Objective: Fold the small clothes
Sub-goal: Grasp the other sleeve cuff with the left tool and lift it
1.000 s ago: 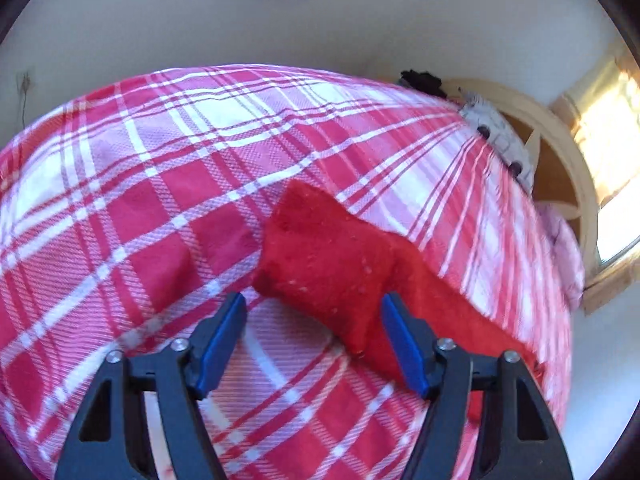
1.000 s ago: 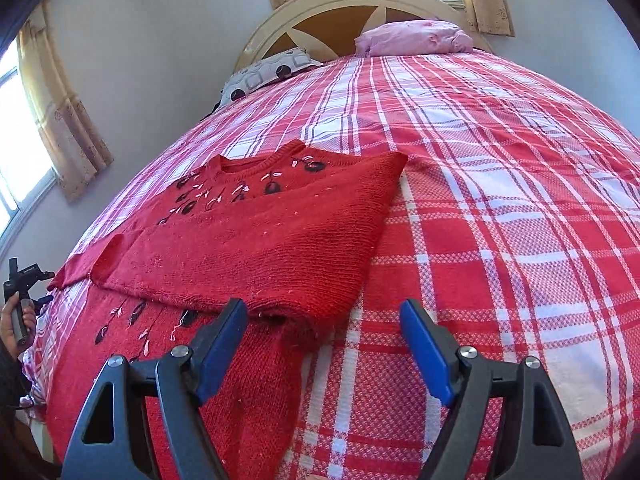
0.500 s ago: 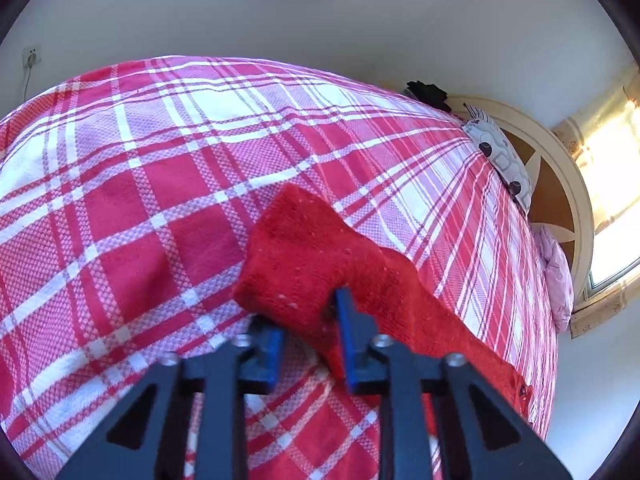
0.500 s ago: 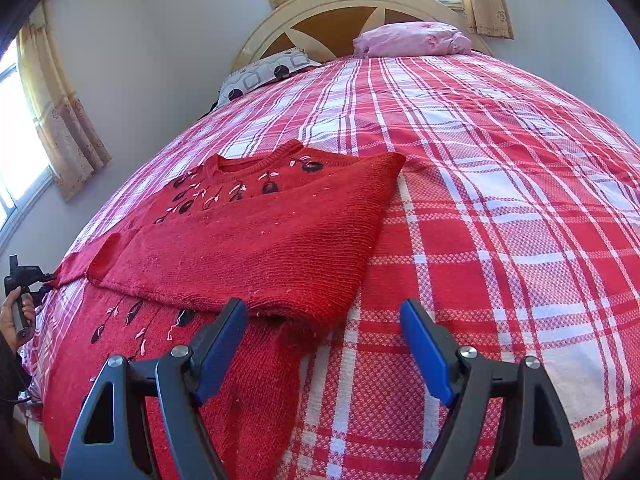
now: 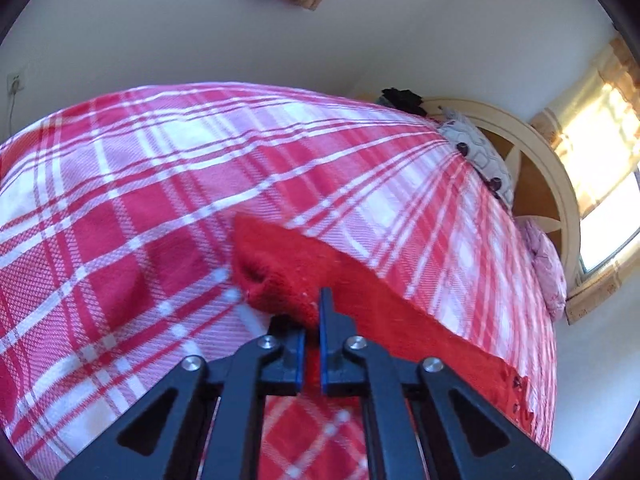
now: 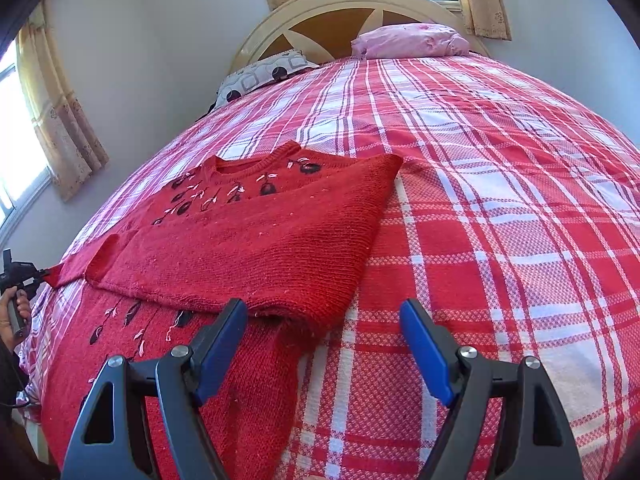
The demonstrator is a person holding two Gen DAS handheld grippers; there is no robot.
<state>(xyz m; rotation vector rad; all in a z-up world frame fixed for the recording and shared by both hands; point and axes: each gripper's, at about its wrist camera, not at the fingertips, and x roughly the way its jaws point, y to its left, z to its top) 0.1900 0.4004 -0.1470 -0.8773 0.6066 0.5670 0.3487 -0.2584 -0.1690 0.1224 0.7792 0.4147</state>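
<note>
A red knit sweater (image 6: 256,236) with dark embroidered flowers lies on the plaid bed, its right sleeve folded across the chest. My left gripper (image 5: 310,320) is shut on the cuff end of the left sleeve (image 5: 280,268) and lifts it off the bedspread; it also shows far left in the right wrist view (image 6: 28,276), holding the sleeve tip. My right gripper (image 6: 324,332) is open and empty, low over the sweater's folded right edge and lower body.
The red and white plaid bedspread (image 6: 500,200) covers the whole bed. A patterned pillow (image 6: 260,76), a pink pillow (image 6: 412,40) and a cream headboard (image 6: 340,4) stand at the far end. Walls and curtained windows surround the bed.
My left gripper closed from open onto the sleeve cuff and raised it off the bed. My right gripper stayed open in about the same place.
</note>
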